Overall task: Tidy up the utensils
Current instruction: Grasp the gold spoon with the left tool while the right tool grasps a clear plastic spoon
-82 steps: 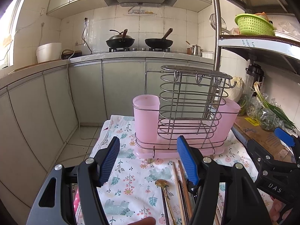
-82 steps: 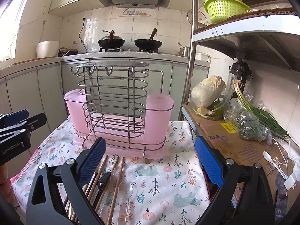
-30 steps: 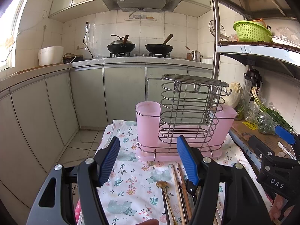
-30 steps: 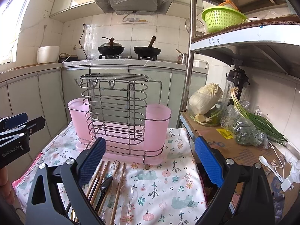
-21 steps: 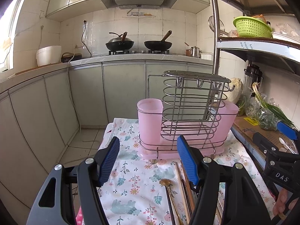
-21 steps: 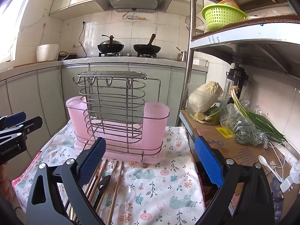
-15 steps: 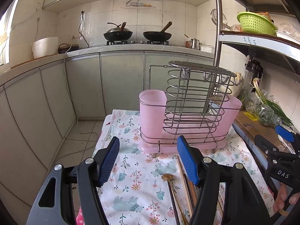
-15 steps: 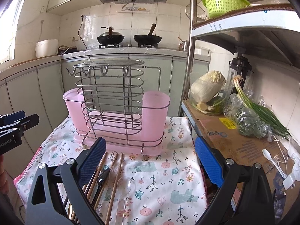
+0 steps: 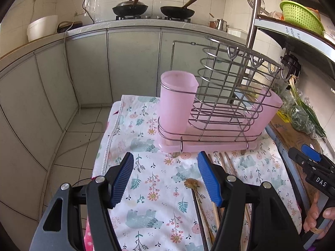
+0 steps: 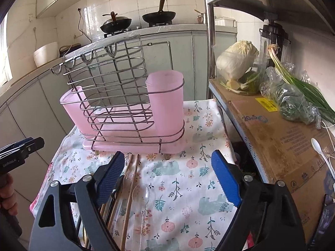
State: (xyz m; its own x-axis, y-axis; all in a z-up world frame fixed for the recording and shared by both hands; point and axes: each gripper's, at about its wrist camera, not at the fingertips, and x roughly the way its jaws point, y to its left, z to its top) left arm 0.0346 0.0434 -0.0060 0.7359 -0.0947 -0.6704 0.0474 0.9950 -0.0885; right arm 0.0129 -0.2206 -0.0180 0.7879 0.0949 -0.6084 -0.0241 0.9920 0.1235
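Note:
A wire utensil rack [image 9: 228,96] [image 10: 117,92] with two pink cups [image 9: 177,102] [image 10: 165,106] on a pink tray stands at the far end of a floral cloth [image 9: 146,163] [image 10: 188,167]. Wooden chopsticks [image 10: 130,179] [image 9: 227,164], a clear spoon [image 10: 143,196] and a brass-headed spoon [image 9: 191,183] lie on the cloth in front of it. My left gripper [image 9: 165,178] hangs open over the cloth, left of the utensils. My right gripper [image 10: 165,177] is open, its jaws closing, with nothing pressed between them; the clear spoon lies below.
A cardboard box [image 10: 278,133] to the right carries cabbage [image 10: 236,60], green onions [image 10: 301,85] and a white spoon [image 10: 320,150]. A metal shelf post [image 10: 209,31] rises behind it. Grey cabinets [image 9: 129,62], woks [image 9: 129,8] and tiled floor [image 9: 77,138] lie left and beyond.
Both grippers tilted downward and moved closer to the table, so the rack and cloth now fill more of each view. The right jaws have narrowed slightly.

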